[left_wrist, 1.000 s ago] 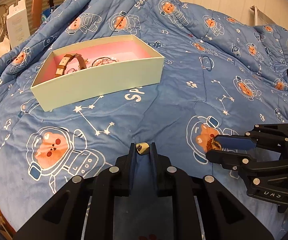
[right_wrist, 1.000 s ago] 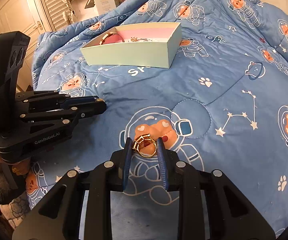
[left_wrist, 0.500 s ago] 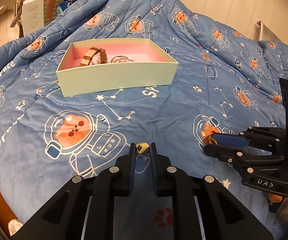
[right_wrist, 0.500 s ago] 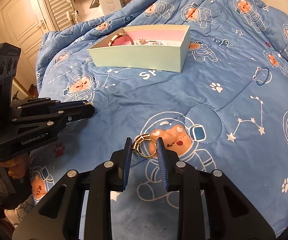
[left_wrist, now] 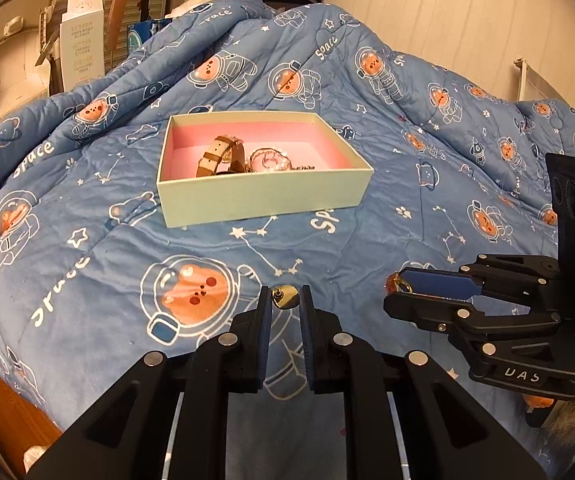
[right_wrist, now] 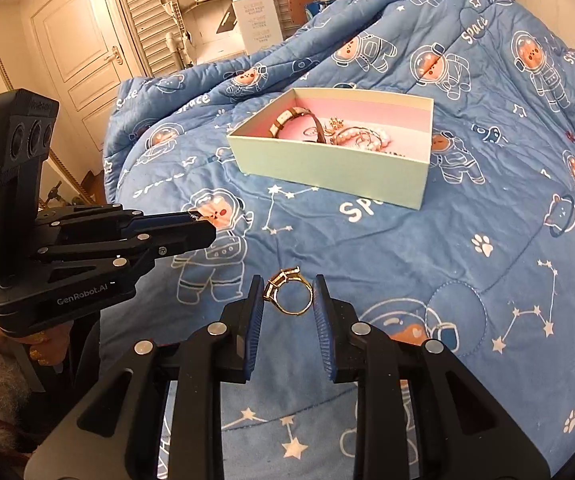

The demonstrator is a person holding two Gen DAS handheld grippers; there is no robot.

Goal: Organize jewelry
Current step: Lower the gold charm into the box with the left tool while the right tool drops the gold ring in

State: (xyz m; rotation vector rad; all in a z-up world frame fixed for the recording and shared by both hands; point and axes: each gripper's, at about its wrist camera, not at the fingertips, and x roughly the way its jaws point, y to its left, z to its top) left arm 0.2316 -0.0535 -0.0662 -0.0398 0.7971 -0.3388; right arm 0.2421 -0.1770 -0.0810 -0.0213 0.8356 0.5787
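Two pieces are in hand at once, one per tool. From the left wrist view, the left gripper (left_wrist: pixel 284 303) is clamped on a small gold piece (left_wrist: pixel 285 297) pinched at the very tips of its pads. The jewelry box (left_wrist: pixel 261 196) sits on the blue quilt (left_wrist: pixel 87 248) at about 12 o'clock from the tips, well apart, already holding a strap watch (left_wrist: pixel 219 156) and a bead bracelet (left_wrist: pixel 268 161). At 3 o'clock the right gripper (left_wrist: pixel 397 286) is seen side-on with gold showing at its tip.

From the right wrist view, the right gripper (right_wrist: pixel 288 298) is closed on a gold ring (right_wrist: pixel 289 294), the band upright across the pads, its setting toward 11 o'clock. The box (right_wrist: pixel 327 168) lies at about 12 to 1 o'clock, well apart; the left gripper (right_wrist: pixel 203 226) is at 9 o'clock, the gap between its pads hidden from this side.

I'd say the step is carrying both pieces to the box. To do it well, bring each tool over the pink floor before loosening, low and inside the walls, one at a time. The tiny left piece is held only at the tips, so a jolt could flick it into the quilt folds. Aim for bare pink floor beside the watch, not onto the bracelet tangle.
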